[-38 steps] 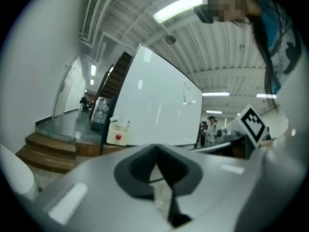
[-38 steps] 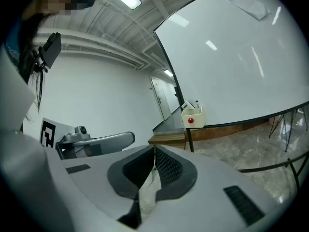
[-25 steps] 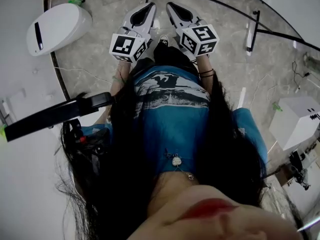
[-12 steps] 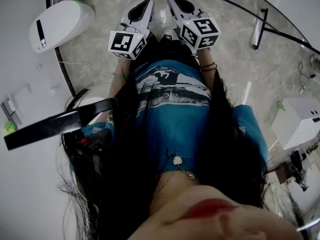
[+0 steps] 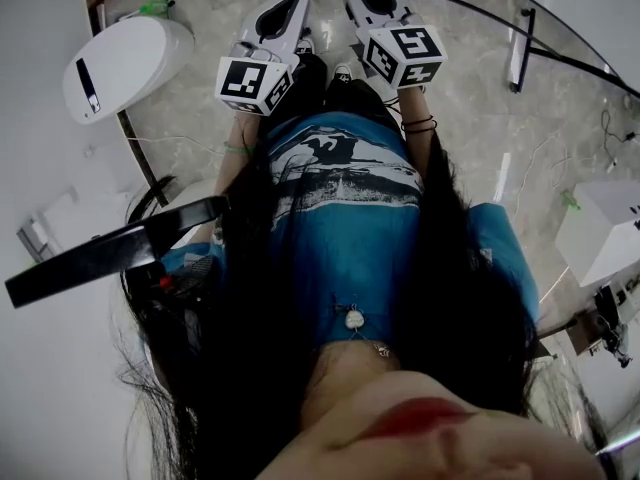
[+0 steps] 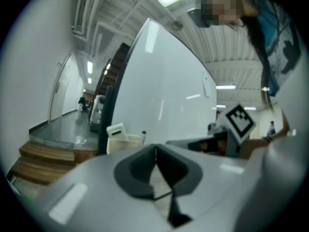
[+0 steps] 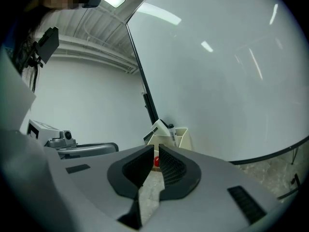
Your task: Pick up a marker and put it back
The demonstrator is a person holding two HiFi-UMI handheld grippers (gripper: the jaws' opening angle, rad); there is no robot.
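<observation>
Honestly, neither tool had anything in it. My left tool [image 6: 155,150] was closed, its dark pads meeting at the tips with nothing caught between them. My right tool [image 7: 155,151] was closed as well, with only a thin slit left between its ribbed pads and nothing gripped there.

From the head view, I held both out level in front of my body, side by side and close together, each one's marker cube [image 5: 252,85] facing up, above the pale stone floor [image 5: 450,118]. A white rounded unit [image 5: 125,63] lay on that floor off to my left.

Both tools pointed toward the whiteboard [image 7: 217,71]. The marker [image 7: 171,128] stood upright, dark cap up, in a cream holder [image 7: 182,137] low against the board, beside its black frame edge [image 7: 145,95]. A white eraser [image 7: 158,127] leaned in the same holder, just beside the marker. The holder was well apart from both tools. Through the slit of the right tool's pads I could see a small red thing [image 7: 156,161] below the holder, too small to tell what it was.
</observation>
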